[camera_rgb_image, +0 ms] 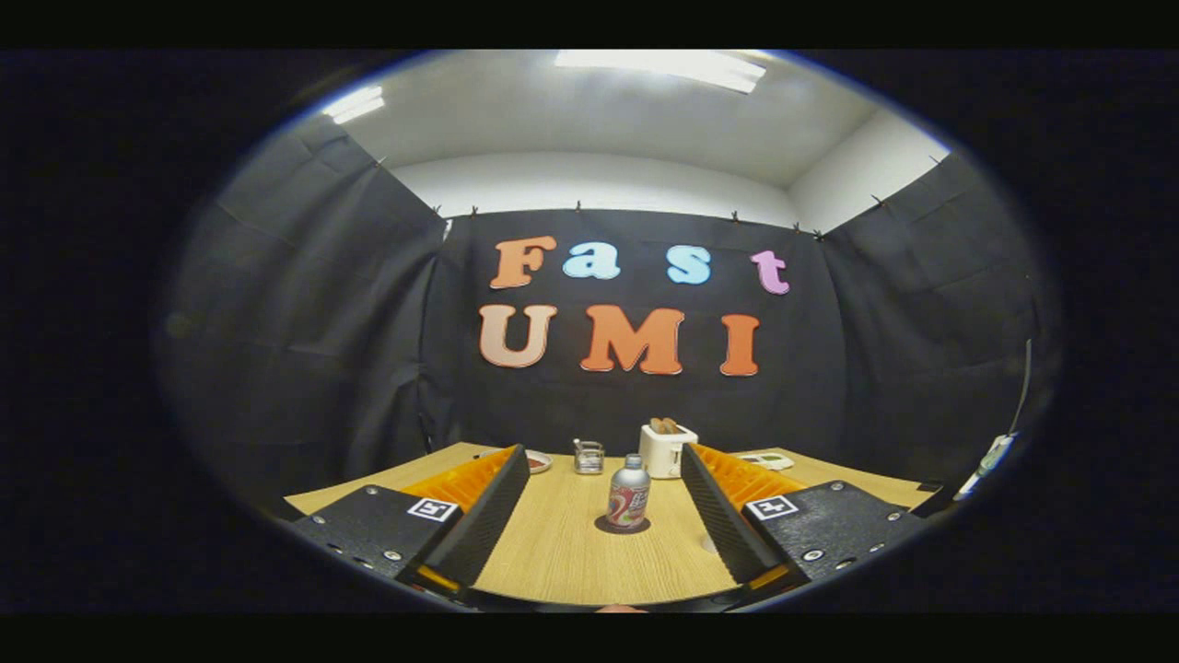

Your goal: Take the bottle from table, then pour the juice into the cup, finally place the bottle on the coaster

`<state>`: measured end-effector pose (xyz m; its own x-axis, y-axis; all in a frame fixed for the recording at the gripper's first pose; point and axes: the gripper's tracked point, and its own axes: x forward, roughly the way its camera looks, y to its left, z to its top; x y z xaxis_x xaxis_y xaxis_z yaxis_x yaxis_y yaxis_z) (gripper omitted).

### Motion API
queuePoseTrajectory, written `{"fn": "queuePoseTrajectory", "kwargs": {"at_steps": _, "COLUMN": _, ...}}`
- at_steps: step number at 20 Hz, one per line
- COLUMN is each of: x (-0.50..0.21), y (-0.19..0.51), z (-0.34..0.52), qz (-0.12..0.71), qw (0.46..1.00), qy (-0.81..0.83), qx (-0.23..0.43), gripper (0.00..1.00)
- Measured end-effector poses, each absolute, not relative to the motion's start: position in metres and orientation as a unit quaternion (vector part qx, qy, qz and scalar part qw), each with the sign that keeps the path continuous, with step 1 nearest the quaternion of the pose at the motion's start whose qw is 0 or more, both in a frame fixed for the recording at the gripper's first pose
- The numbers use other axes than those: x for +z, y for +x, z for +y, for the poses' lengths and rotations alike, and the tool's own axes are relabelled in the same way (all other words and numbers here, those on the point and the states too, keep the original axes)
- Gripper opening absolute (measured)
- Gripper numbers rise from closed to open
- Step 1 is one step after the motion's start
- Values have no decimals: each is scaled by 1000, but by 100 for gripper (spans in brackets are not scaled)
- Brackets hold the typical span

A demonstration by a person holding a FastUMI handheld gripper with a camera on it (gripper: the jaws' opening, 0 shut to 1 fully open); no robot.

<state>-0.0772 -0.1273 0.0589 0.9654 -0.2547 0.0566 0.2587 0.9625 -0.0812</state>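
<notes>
One bottle (629,493) upright on coaster (622,526), between open tool (605,483) fingers, untouched.

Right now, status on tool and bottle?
Tool open, holding nothing. Bottle upright on dark coaster, ahead between fingers. Cup beyond. Path clear.

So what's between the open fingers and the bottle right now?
Bare wooden table, as the gripper view shows. The gripper is open and the bottle stands upright on a dark coaster ahead of the fingers.
</notes>
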Motion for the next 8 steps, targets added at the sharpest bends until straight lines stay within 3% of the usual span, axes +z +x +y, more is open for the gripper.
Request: {"fn": "queuePoseTrajectory", "kwargs": {"at_steps": 8, "x": 53, "y": -79, "z": -123, "qz": 0, "qw": 992, "qy": -46, "qx": -117, "gripper": 98}}
